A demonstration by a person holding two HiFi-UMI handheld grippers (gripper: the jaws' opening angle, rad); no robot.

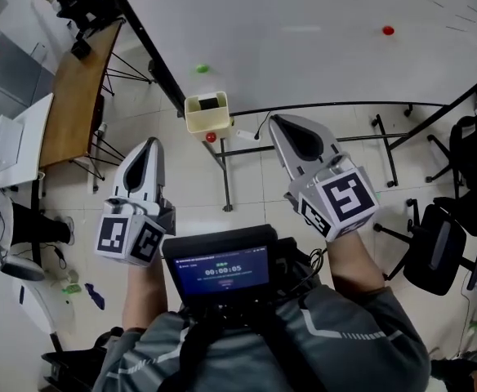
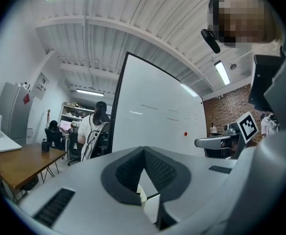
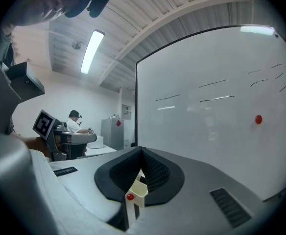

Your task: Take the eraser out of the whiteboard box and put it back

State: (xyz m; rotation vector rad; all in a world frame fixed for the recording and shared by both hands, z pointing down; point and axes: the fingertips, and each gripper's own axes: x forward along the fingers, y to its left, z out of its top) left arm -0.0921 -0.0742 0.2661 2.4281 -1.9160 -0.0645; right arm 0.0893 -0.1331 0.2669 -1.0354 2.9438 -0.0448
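We are holding both grippers level and facing the whiteboard (image 1: 304, 39), and we are taking the cream box (image 1: 207, 122) as the reference point for all positions. The box is hanging at the lower frame of the whiteboard, and the dark eraser (image 1: 212, 102) is sitting inside the box, with its top showing at the open mouth. The left gripper (image 1: 151, 143) is standing on the near left of the box, well apart from it. Its jaws are pressing together at the tips and are gripping nothing. In the left gripper view, this gripper (image 2: 144, 150) is showing only a pale sliver of the box below its closed tips. The right gripper (image 1: 275, 119) is standing on the near right of the box, closer than the left one but not touching it. Its jaws are also pressing together and are gripping nothing. In the right gripper view, this gripper (image 3: 142, 150) is pointing at the box (image 3: 139, 190), which is appearing below the joined tips. A small red magnet (image 1: 211, 137) is sitting just beside the box on its near side. A green magnet (image 1: 202, 69) is sitting on the board beyond the box. A wooden table (image 1: 71, 104) is standing to the left of the box. A dark screen (image 1: 222, 269) is glowing on the near side of the box, between our two forearms.
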